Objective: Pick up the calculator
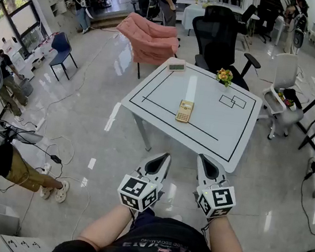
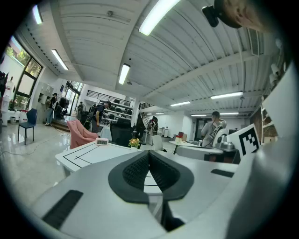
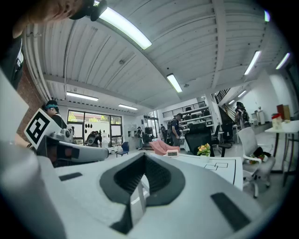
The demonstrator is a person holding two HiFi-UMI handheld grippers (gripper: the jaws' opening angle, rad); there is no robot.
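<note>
A gold calculator (image 1: pixel 184 110) lies near the middle of the white table (image 1: pixel 151 89), inside its black taped outline. Both grippers hang side by side short of the table's near edge, over the floor. My left gripper (image 1: pixel 165 157) is shut with nothing between its jaws, and my right gripper (image 1: pixel 201 158) is shut and empty too. In the left gripper view the left gripper (image 2: pixel 149 153) shows its dark pads meeting, with the table (image 2: pixel 86 154) beyond. The right gripper (image 3: pixel 142 156) looks the same in the right gripper view. The calculator is hidden in both gripper views.
On the table's far side stand a small white clock (image 1: pixel 177 67) and a pot of yellow flowers (image 1: pixel 224 76). A black office chair (image 1: pixel 222 35) and a pink chair (image 1: pixel 149 37) stand behind it. People, cables and other desks ring the room.
</note>
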